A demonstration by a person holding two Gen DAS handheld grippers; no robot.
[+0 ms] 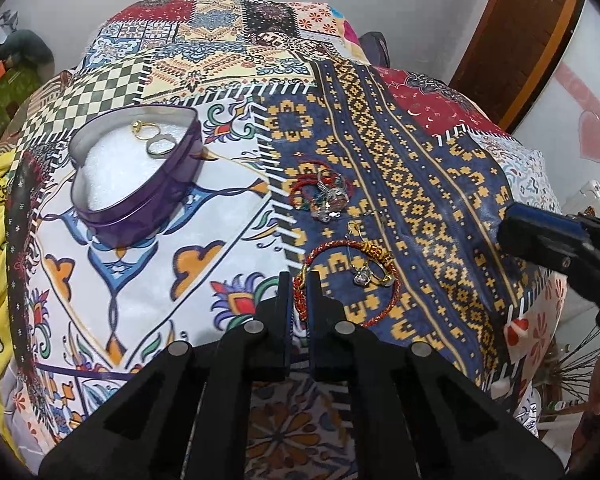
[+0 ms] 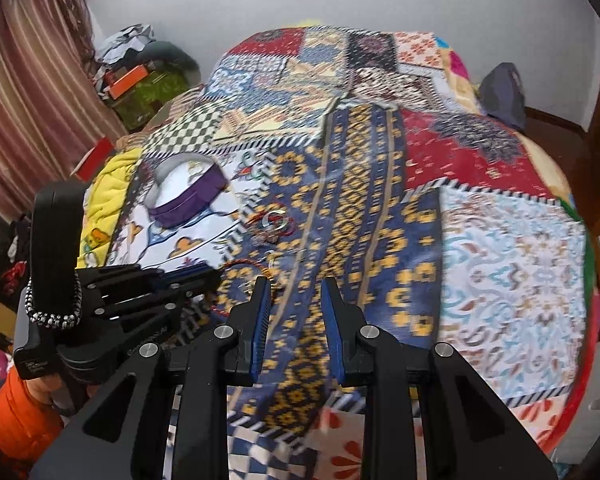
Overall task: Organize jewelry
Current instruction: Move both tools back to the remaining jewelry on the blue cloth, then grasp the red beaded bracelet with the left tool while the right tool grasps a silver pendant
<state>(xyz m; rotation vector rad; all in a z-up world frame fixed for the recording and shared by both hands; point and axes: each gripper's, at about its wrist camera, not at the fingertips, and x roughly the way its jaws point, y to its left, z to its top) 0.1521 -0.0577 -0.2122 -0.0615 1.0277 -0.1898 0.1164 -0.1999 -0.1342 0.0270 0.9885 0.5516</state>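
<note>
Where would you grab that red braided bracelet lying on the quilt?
Probably on its near-left arc, where the left hand-held gripper is closed on the red braided bracelet. The cord is thin and lies flat on the quilt, away from the gold clasp beads.

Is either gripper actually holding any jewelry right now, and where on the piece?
The left gripper is shut on the red braided bracelet, pinching its left edge beside the gold clasp end. The right gripper is open and holds nothing.

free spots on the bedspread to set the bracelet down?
Bare: the white floral patch between the purple tin and the left gripper, and the red patch beyond the blue band. Crowded: the blue band, with the jewelry pile and red bracelet close together.
</note>
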